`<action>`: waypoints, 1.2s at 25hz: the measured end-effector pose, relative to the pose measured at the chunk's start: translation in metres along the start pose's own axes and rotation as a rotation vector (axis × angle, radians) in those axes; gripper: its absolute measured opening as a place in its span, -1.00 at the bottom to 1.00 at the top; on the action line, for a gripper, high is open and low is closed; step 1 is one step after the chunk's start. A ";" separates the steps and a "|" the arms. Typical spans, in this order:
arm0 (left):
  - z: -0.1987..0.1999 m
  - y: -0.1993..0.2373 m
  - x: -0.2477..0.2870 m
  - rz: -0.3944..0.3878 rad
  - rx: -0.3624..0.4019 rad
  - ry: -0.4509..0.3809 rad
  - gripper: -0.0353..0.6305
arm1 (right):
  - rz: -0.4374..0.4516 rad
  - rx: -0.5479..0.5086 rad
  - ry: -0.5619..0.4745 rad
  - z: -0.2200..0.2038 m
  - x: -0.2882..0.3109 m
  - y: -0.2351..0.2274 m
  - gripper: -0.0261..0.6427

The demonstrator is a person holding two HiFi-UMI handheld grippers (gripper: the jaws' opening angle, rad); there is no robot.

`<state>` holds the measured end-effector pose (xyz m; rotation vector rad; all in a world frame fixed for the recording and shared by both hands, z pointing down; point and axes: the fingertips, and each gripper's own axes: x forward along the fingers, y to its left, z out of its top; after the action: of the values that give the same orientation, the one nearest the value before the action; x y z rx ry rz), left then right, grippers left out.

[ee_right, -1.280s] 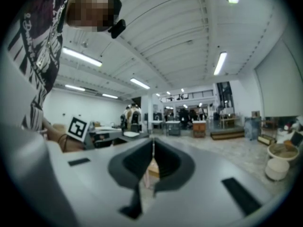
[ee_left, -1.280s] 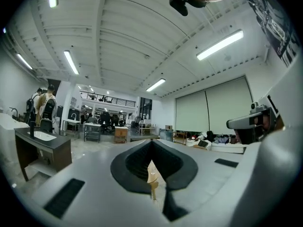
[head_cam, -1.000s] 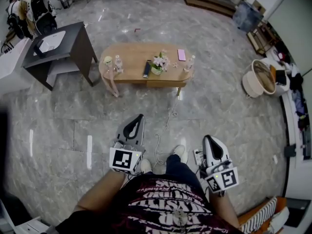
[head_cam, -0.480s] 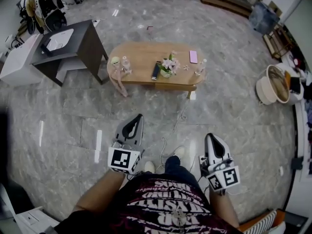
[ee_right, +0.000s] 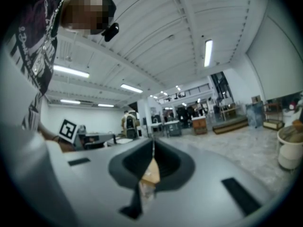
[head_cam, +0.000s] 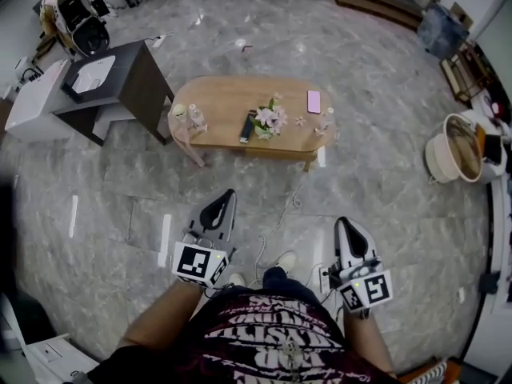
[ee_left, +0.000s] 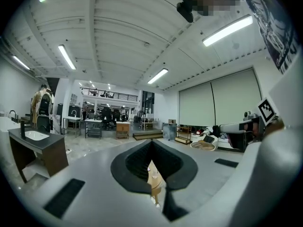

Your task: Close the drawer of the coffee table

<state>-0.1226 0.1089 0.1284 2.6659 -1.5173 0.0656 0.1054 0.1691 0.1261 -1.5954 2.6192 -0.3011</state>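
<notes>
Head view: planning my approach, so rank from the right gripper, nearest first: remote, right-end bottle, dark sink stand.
1. Bottle, right end of the coffee table, nearest the right gripper.
2. Remote, mid-table.
3. Dark sink stand, far left.

I see a black shirt (head_cam: 272,334) with pale lettering, dark trousers (head_cam: 280,279) and white shoes (head_cam: 282,260). The left gripper (head_cam: 228,193) and right gripper (head_cam: 342,223) have grey shells, black pads (head_cam: 218,210) and white marker cubes (head_cam: 196,264).
</notes>
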 end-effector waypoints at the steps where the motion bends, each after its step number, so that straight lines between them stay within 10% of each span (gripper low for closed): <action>1: 0.002 -0.002 0.006 0.005 -0.001 -0.003 -0.82 | 0.010 0.003 -0.005 0.003 0.004 -0.007 -0.82; 18: -0.001 0.011 0.064 0.129 0.003 0.015 -0.82 | 0.167 0.036 0.002 0.007 0.084 -0.095 -0.82; 30: -0.055 0.101 0.187 -0.030 -0.073 0.133 -0.82 | 0.084 0.006 0.132 -0.015 0.213 -0.141 -0.82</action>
<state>-0.1140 -0.0984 0.2010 2.5705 -1.4114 0.1786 0.1275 -0.0799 0.1790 -1.5077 2.7705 -0.4218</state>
